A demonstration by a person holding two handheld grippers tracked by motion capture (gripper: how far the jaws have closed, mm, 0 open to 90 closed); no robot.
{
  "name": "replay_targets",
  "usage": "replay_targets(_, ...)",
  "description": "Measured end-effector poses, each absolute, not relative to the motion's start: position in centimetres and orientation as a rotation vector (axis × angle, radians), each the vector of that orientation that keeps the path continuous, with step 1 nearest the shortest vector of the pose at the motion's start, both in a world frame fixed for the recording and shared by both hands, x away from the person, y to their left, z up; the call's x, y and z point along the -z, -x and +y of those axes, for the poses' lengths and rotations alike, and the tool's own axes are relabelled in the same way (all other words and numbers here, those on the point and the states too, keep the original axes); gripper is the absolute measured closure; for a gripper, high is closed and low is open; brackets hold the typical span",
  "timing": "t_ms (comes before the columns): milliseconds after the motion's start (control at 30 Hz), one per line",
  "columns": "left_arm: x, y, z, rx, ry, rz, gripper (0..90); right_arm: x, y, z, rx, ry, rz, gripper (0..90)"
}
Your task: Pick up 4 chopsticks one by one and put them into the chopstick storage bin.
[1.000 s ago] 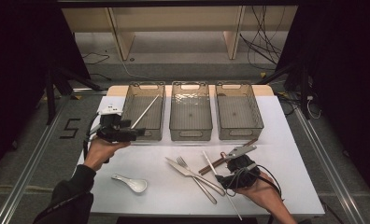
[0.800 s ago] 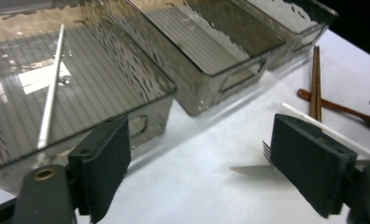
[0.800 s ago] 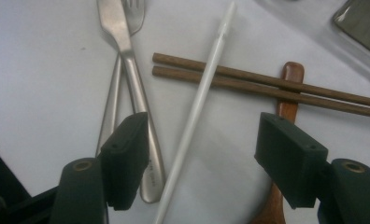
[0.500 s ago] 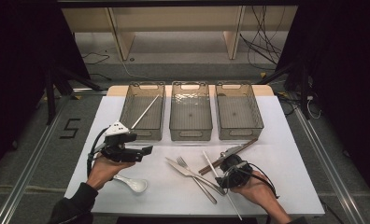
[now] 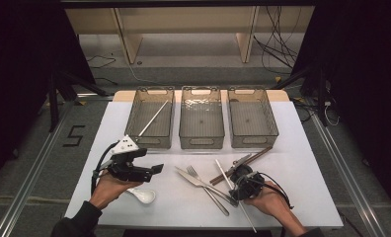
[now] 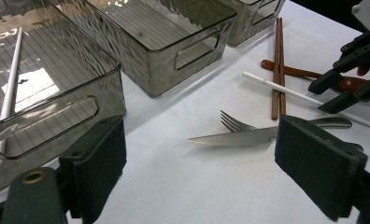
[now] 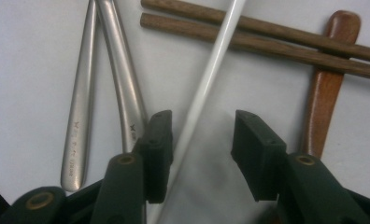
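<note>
While the person's forearms come in from the bottom of the high view, the left tool (image 5: 154, 169) hovers above the near left part of the white tabletop (image 5: 307, 173), its jaws apart with nothing between them, just above a white spoon (image 5: 143, 195). Beyond it stand three clear bins in a row; the left bin (image 5: 151, 140) holds one white chopstick (image 5: 153, 118) lying slantwise, and the middle bin (image 5: 201, 140) and right bin (image 5: 253, 138) stand beside it. The right tool (image 5: 234, 186) is low over a cluster of cutlery near the front right, where a second white chopstick (image 5: 233, 190) lies among a knife (image 5: 193, 178), a fork (image 5: 203, 183) and a pair of brown chopsticks (image 5: 243, 165). Seen from the left gripper view, the left tool's (image 6: 199, 163) jaws stand wide and empty over bare tabletop, with the knife (image 6: 234, 136) and fork (image 6: 232, 122) lying just ahead, the brown chopsticks (image 6: 277, 65) farther off and the other tool at the right edge. Looking along the right gripper view, the right tool (image 7: 199, 140) has just been closing, and the white chopstick (image 7: 206, 88) runs up between its jaws, close against the left one, with a gap left to the right one, so it is not yet clamped; two steel handles (image 7: 113, 79) lie to the left, and the brown chopsticks (image 7: 267, 39) cross a wooden spoon (image 7: 330, 74) beyond.
</note>
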State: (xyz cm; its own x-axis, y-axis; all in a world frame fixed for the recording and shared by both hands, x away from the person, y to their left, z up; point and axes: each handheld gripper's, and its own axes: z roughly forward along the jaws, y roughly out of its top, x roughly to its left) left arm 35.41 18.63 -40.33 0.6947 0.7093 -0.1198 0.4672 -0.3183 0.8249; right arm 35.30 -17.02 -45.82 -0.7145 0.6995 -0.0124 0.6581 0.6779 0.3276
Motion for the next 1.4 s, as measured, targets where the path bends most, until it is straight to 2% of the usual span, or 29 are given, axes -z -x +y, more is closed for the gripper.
replay_targets(567,40.9,-35.2,18.5,-0.314,-2.009,0.883,16.4,45.8,-35.5,-15.9,-0.390,-1.075,2.801,83.9)
replay_targets(933,41.1,-35.1,18.2,-0.325,-2.041,0.856,16.5,45.6,-35.3,-15.7,-0.390,-1.074,2.789,85.6)
replay_targets(1267,40.8,-34.7,17.3,-0.308,-2.076,0.809,16.5,43.4,-33.8,-14.8,-0.490,-0.922,2.807,85.8)
replay_targets(1400,40.7,-34.5,16.5,-0.328,-2.143,0.751,16.5,42.4,-33.3,-14.4,-0.544,-0.846,2.801,85.8)
